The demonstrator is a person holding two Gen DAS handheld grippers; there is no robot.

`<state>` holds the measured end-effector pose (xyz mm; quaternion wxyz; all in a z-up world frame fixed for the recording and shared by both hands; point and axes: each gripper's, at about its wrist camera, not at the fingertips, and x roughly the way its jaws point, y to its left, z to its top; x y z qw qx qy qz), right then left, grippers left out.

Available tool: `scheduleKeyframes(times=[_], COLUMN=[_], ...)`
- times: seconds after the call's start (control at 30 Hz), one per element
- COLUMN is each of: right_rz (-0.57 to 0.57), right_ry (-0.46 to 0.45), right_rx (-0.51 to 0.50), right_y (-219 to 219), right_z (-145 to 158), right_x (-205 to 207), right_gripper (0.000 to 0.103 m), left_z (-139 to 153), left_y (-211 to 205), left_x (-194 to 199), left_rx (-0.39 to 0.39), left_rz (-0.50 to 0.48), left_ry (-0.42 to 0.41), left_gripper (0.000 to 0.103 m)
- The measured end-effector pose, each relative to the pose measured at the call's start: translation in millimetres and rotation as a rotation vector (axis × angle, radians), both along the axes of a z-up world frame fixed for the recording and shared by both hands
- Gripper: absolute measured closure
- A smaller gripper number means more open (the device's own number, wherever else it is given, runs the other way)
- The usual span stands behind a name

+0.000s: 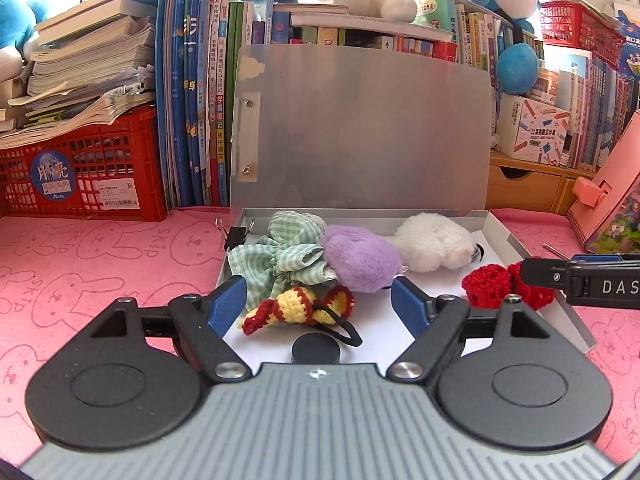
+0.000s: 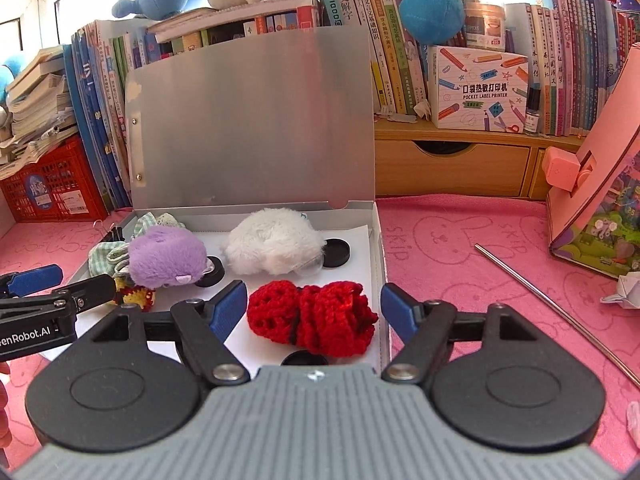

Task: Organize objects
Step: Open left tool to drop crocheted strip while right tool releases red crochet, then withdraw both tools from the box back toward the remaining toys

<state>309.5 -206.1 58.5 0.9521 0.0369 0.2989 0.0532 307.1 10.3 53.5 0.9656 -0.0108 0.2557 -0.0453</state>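
Observation:
An open silver box [image 1: 496, 224] [image 2: 378, 224] with its lid upright holds hair accessories. In it lie a green checked scrunchie [image 1: 280, 256] [image 2: 104, 254], a purple fluffy one [image 1: 360, 260] [image 2: 166, 256], a white fluffy one [image 1: 434, 242] [image 2: 272, 242], a yellow-and-red crocheted bow [image 1: 298, 310] [image 2: 138, 294] and a red crocheted bow [image 1: 494, 286] [image 2: 312, 314]. My left gripper [image 1: 320, 300] is open around the yellow-and-red bow, not touching. My right gripper [image 2: 314, 308] is open around the red bow.
Black round magnets [image 2: 336, 252] [image 1: 316, 348] sit on the box floor. A binder clip [image 1: 234, 232] is at the box's left wall. A metal rod [image 2: 556, 308] and a pink case [image 2: 600, 184] lie right. A red crate [image 1: 80, 172] and books stand behind.

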Motion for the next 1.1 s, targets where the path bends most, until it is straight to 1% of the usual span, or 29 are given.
scheduleKeyframes(times=[0.13,0.27,0.47,0.6,0.8,0.9,1.0,1.1], right_rz=[0.021,0.058,0.108,0.129,0.183,0.213,0.24,0.274], right_ry=[-0.023,-0.061,-0.099,-0.102,-0.09,-0.095,-0.093,-0.09], right_rx=[0.018,0.018,0.045,0.057,0.068,0.044,0.047,0.049], right_y=[-6.8,-11.1,-18.6,-21.2,-17.3,-10.2,-5.2,1.2], right_z=[11.2,21.0,24.8,19.4,3.1,-5.6,-12.4,-19.4], right_x=[-24.1,-58.3,-110.7,-139.6,-184.9,-208.5,-227.4,-246.8], right_gripper=[0.02,0.019,0.018,0.017,0.016,0.015,0.013,0.011], left_z=[9.4,17.1,16.3,8.0,-4.7,-11.0,-15.8,-19.5], left_y=[-3.8,-9.2,-11.3,-9.1,-2.5,2.2,5.9,7.7], left_x=[-25.1,-61.8,-115.8,-149.0,-185.0,-194.2,-198.9,-201.2], left_rx=[-0.01,-0.016,-0.046,-0.069,-0.066,-0.081,-0.098,-0.095], left_rz=[-0.036,-0.099,-0.17,-0.2,-0.215,-0.218,-0.225,-0.226], left_ry=[-0.01,-0.028,-0.035,-0.019,-0.005,0.018,0.044,0.054], left_gripper=[0.019,0.018,0.016,0.016,0.016,0.016,0.016,0.016])
